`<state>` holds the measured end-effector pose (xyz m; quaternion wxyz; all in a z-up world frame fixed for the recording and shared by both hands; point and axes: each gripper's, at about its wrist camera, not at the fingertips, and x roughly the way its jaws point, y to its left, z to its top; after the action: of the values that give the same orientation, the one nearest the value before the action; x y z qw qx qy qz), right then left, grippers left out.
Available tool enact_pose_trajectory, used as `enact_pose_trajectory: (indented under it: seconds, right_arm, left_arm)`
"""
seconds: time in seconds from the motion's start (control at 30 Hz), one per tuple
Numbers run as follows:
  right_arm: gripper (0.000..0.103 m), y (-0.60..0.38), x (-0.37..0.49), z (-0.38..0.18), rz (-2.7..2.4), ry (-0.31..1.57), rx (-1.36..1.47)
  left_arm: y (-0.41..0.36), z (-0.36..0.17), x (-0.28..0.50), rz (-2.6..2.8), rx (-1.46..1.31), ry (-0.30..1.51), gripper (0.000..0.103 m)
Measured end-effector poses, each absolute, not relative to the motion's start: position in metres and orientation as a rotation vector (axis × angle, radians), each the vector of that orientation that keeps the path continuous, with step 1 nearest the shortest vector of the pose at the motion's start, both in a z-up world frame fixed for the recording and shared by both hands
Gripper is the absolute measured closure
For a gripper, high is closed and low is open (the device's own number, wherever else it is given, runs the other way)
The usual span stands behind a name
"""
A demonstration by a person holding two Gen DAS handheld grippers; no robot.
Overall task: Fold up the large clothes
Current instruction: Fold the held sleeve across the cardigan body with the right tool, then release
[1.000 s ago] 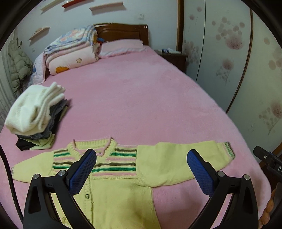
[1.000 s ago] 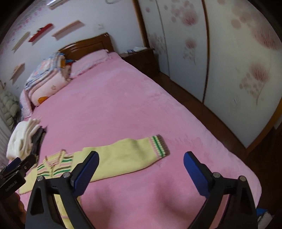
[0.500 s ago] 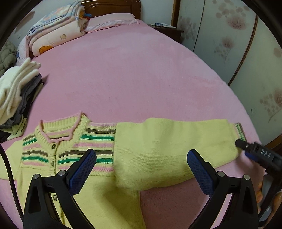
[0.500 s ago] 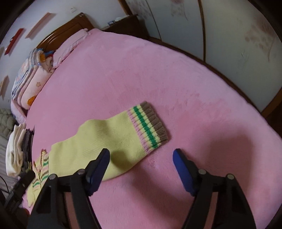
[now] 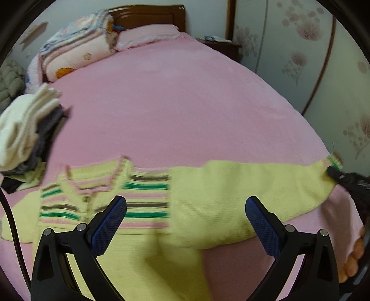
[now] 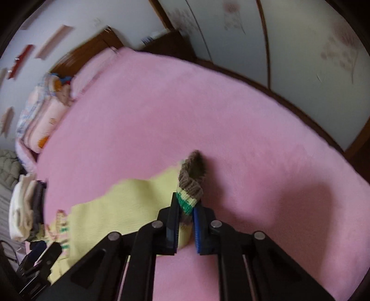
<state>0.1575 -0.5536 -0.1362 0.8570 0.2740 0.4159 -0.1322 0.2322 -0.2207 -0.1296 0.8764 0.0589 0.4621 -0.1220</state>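
Nearest the left wrist lens, the left gripper hangs tilted down over the yellow cardigan, fingers spread wide, nothing between them, pads clear of the knit. Cardigan's lower body runs out of frame at the bottom edge; its striped chest is smeared by motion blur, buttons hard to make out. Garment lies flat, front up, on the pink bedspread: pale yellow knit, with green, brown and pink bands across the chest and at the cuff.

Out along the cardigan's sleeve, the right gripper has just been closing, and its pads now pinch the cuff, the ribbed brown end bunched and standing up past the fingertips. In the left view only the black tip of that gripper shows at the sleeve end, with part of a hand cut off by the frame edge.

Beside the cardigan's collar, a stack of folded clothes, white on top, darker below. Well beyond the cardigan, folded quilts and a pillow against the wooden headboard.
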Motion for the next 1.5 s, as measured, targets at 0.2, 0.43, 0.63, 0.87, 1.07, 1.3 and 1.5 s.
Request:
enact_pose_trajectory:
  seconds: [0.2,0.43,0.63,0.87,1.07,1.3,1.5]
  right_arm:
    - [0.093,-0.468,0.164,-0.057,-0.086,0.736,0.41]
    - [0.093,-0.334,0.195,-0.053,0.149,0.774,0.2]
    - [0.09,-0.244,0.222,-0.125,0.239,0.944,0.106]
    - [0.077,-0.231,0.229,-0.178,0.273,1.079,0.124]
    - [0.049,-0.247,0.21,-0.14,0.261,0.992,0.086]
    - [0.049,-0.28,0.169,-0.121,0.201,0.929,0.137]
    - [0.049,-0.302,0.144,-0.134,0.165,0.942,0.223]
  left_arm:
    - [-0.145,-0.098,0.225,-0.192,0.021,0.93,0.001]
    - [-0.048,-0.101,0.214,-0.08,-0.069,0.927,0.001]
    - [0.0,-0.139,0.214,-0.061,-0.122,0.999,0.001]
    - [0.003,-0.17,0.22,-0.161,-0.184,1.062,0.001]
    - [-0.004,-0.176,0.226,-0.296,-0.299,1.079,0.003]
    - [-0.037,-0.195,0.236,-0.456,-0.393,1.161,0.018]
    - [-0.069,-0.212,0.239,-0.461,-0.346,1.2,0.021]
